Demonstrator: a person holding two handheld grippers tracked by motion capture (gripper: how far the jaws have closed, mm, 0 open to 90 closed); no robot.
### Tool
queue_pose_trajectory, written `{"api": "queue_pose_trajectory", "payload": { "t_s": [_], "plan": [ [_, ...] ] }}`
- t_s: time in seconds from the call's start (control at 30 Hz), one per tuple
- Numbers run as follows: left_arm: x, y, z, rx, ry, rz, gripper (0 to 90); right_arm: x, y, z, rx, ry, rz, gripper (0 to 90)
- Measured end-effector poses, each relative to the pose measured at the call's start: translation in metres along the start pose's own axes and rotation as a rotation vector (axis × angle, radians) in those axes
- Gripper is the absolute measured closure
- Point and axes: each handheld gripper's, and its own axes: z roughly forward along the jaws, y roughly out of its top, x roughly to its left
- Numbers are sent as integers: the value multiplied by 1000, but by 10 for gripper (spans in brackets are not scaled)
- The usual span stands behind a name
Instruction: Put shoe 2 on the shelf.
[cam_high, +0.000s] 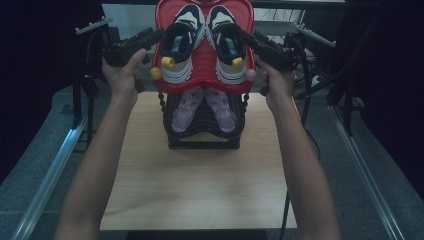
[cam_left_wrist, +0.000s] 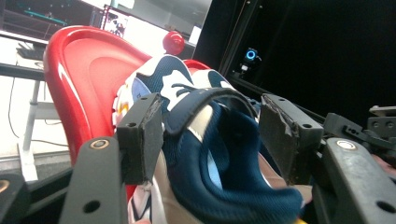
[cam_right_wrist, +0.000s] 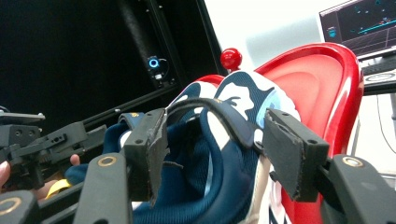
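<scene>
Nearest the camera in the high view, two bare forearms are seen rising from six o'clock across the wooden table (cam_high: 200, 190), one hand to each gripper. At about ten o'clock the left gripper (cam_high: 159, 35) is held level, aimed inward at the heel of the left navy shoe (cam_high: 181, 47); at about two o'clock the right gripper (cam_high: 245, 37) is aimed likewise at the right navy shoe (cam_high: 227, 47). Both shoes are found side by side, toes away from the person, on the red tray (cam_high: 202, 65) that tops a black shoe rack (cam_high: 202, 140) standing toward twelve o'clock on the table. On a lower tier of the rack, a pair of pale lilac shoes (cam_high: 205, 107) is noted. In the left gripper view, the jaws of the left gripper (cam_left_wrist: 210, 135) are recorded as spread wide, with the navy collar and strap of the left navy shoe (cam_left_wrist: 219, 163) lying between them; the pads are set just beside the fabric, and no pinch is observed. In the right gripper view, the right gripper (cam_right_wrist: 215, 149) is recorded in like condition: jaws spread, the right navy shoe (cam_right_wrist: 201, 177) between them, not clamped. Beyond each shoe, the raised red rim of the tray (cam_right_wrist: 327, 93) and a red knob (cam_right_wrist: 230, 58) are observed.
</scene>
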Motion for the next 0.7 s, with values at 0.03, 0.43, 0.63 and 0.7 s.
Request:
{"api": "queue_pose_trajectory", "payload": {
  "t_s": [0.03,0.43,0.63,0.7],
  "plan": [
    [0,-1,-3,0,1,2,400,-1,-1,-3,-1,5,1,407],
    [8,-22,-38,-14,10,-6,401,-5,-26,-27,-24,49,36,415],
    [3,-35,-46,-6,-17,7,401,-11,-37,-39,-47,52,43,415],
    [2,-41,-50,7,-18,17,400,-13,-42,-46,-32,55,52,416]
  ]
}}
